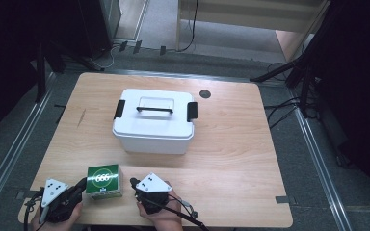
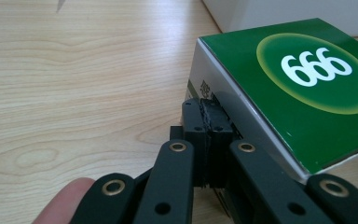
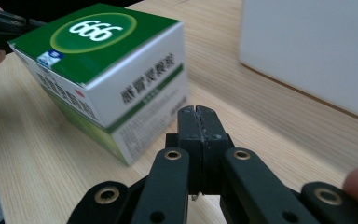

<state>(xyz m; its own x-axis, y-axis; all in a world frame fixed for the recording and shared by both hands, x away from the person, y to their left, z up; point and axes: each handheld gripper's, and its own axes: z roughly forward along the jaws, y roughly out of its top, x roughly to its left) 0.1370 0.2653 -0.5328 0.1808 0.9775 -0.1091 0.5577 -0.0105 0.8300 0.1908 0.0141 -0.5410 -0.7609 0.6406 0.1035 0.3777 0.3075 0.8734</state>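
A green and white box marked 666 (image 1: pixel 104 180) (image 2: pixel 303 88) (image 3: pixel 107 70) stands on the wooden table (image 1: pixel 231 144) near its front edge. My left gripper (image 1: pixel 82 183) (image 2: pixel 209 109) is shut and empty, its tips against the box's left side. My right gripper (image 1: pixel 134 183) (image 3: pixel 198 116) is shut with nothing in it, just right of the box and a little apart from it. Behind the box stands a white storage bin (image 1: pixel 154 120) (image 3: pixel 312 51) with a closed lid, black side latches and a black handle.
A round dark grommet (image 1: pixel 204 94) sits in the table behind the bin. Cables and dark stand legs (image 1: pixel 289 72) lie on the floor past the table's far right corner. Bare wood stretches right of the bin.
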